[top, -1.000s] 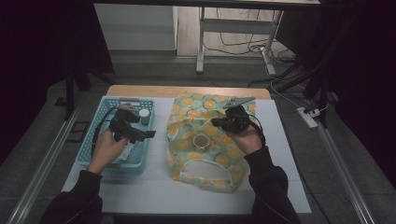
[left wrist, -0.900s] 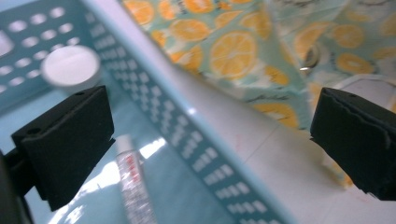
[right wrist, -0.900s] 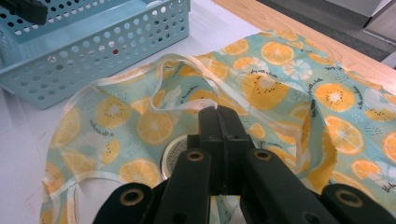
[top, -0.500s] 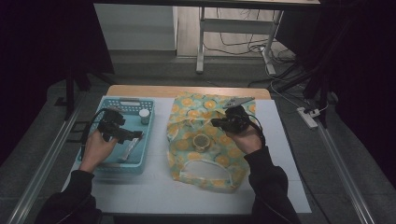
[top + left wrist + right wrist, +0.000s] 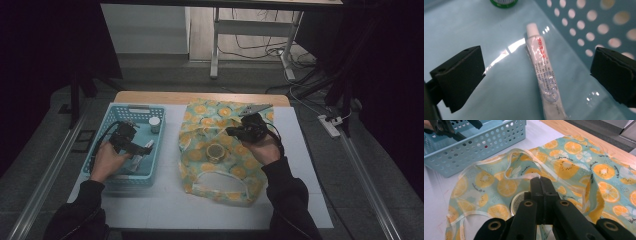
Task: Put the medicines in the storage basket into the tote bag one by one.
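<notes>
Left gripper (image 5: pixel 536 77) stood wide open, straddling the tube (image 5: pixel 544 72); tube's long axis ran crosswise to the closing line. Right gripper (image 5: pixel 541 180) was clamped on the bag's trim (image 5: pixel 524 176).

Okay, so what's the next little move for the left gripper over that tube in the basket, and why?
Probably lower the left gripper a touch and close it. Its jaws stand open on either side of the white tube, which lies flat on the floor of the blue basket, not yet touched. The right gripper is shut on the bag's edge.
</notes>
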Tool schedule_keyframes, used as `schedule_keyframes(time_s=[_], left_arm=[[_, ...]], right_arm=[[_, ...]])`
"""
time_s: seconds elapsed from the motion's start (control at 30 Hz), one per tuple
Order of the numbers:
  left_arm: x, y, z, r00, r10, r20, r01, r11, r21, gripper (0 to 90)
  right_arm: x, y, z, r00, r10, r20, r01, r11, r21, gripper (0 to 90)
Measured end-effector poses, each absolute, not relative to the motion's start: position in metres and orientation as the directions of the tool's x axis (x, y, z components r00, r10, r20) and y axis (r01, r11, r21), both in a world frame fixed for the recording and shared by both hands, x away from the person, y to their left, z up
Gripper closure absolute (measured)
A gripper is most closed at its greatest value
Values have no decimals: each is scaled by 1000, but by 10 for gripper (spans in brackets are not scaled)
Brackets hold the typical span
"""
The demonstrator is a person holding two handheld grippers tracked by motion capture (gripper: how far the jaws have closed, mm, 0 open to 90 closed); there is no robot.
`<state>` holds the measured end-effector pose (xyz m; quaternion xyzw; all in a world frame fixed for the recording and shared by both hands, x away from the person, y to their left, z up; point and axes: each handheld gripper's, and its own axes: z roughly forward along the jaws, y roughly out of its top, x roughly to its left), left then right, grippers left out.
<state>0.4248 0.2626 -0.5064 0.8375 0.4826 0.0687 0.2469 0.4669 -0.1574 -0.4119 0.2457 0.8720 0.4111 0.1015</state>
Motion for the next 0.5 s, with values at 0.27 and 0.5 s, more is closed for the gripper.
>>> schedule_keyframes(time_s=[0.27, 0.5], left_arm=[[426, 261, -514, 526, 838, -148, 802, -430, 414, 6], [425, 255, -518, 529, 844, -89, 806, -466, 365, 168]], right_arm=[[466, -157, -412, -861, 508, 24, 342, 543, 767, 900], [466, -156, -412, -861, 509, 22, 341, 543, 767, 900]])
